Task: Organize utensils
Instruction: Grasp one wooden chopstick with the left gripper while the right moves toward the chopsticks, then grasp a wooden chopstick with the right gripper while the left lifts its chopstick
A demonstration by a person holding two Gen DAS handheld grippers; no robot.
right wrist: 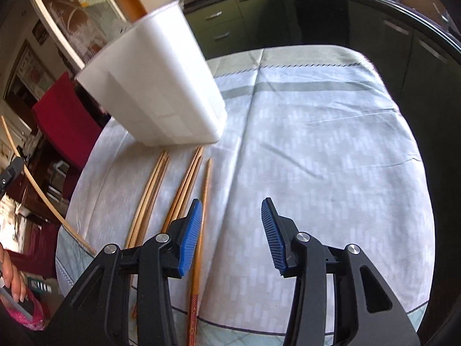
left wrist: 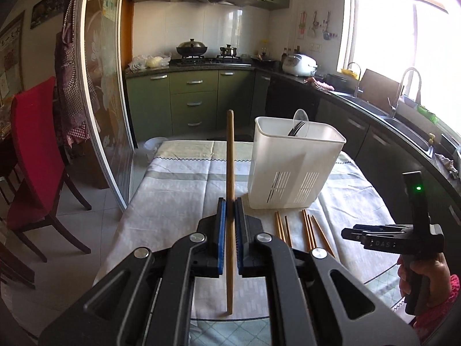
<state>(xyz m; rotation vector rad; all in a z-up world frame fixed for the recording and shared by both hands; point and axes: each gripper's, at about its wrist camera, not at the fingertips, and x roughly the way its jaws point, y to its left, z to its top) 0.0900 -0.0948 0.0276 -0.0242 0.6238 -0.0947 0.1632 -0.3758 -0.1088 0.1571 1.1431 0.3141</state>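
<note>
**Two grippers, one chopstick lifted beside the white holder**

One wooden chopstick stands nearly upright, clamped between the blue pads of the left gripper, whose jaws are closed tight on its lower half. It is raised clear of the tablecloth, just left of the white utensil holder. The holder stands upright on the cloth; a clear spoon and some dark utensil handles rise from its far compartment. Six loose chopsticks lie on the cloth in front of the holder, their tips pointing at its base: three to the left, three to the right.

The right gripper, held by a hand in a pink sleeve, hovers in front of the holder. Its jaws stand partly open with nothing between the pads. In its own view, the left pad sits over the rightmost of the loose chopsticks; contact cannot be judged.
</note>
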